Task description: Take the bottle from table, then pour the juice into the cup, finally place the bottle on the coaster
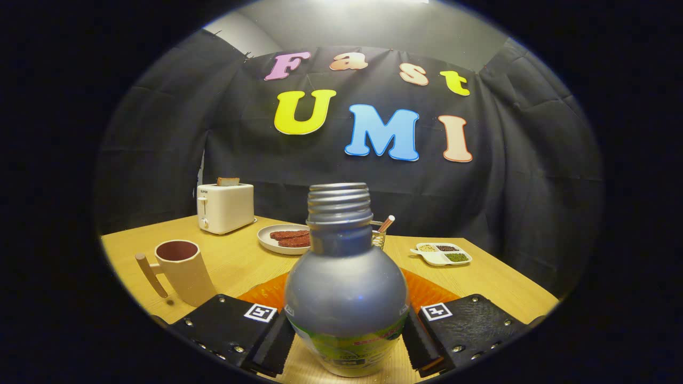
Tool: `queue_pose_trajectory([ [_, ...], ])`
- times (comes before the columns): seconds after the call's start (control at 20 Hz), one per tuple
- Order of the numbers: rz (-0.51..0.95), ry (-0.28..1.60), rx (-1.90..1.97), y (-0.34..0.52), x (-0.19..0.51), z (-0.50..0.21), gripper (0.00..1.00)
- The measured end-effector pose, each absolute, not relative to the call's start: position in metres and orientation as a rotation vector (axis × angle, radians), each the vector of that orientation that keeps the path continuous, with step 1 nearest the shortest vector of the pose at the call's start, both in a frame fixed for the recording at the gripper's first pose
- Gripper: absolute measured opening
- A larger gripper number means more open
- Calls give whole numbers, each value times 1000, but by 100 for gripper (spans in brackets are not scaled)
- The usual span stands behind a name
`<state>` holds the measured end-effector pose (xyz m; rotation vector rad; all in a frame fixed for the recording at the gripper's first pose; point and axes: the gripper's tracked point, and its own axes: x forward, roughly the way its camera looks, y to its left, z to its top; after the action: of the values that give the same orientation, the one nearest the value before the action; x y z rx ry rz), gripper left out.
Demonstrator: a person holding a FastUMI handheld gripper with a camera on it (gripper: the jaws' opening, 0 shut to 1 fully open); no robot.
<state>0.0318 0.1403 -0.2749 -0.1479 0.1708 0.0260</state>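
table [496,282]: wood, backed by black cloth wall [533,213] | counted: one bottle [346,298], cup [184,269], coaster [427,290], toaster [225,207], plate [269,240], tray [442,255] | gripper [347,333]: bottle is clamped between both fingers

A white toaster [225,207] with a slice of bread [228,181] in its slot stands at the far side of the wooden table [235,261]. Near it sits a plate [267,240] of reddish-brown strips [290,238], and well apart a divided dish [441,255] holds grains and beans.
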Motion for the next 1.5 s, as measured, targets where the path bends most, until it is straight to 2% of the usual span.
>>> queue_pose_trajectory([
  [0.75,118,184,-505,200,62,-261,82],
  [1.5,162,213,-862,230,80,-289,82],
])
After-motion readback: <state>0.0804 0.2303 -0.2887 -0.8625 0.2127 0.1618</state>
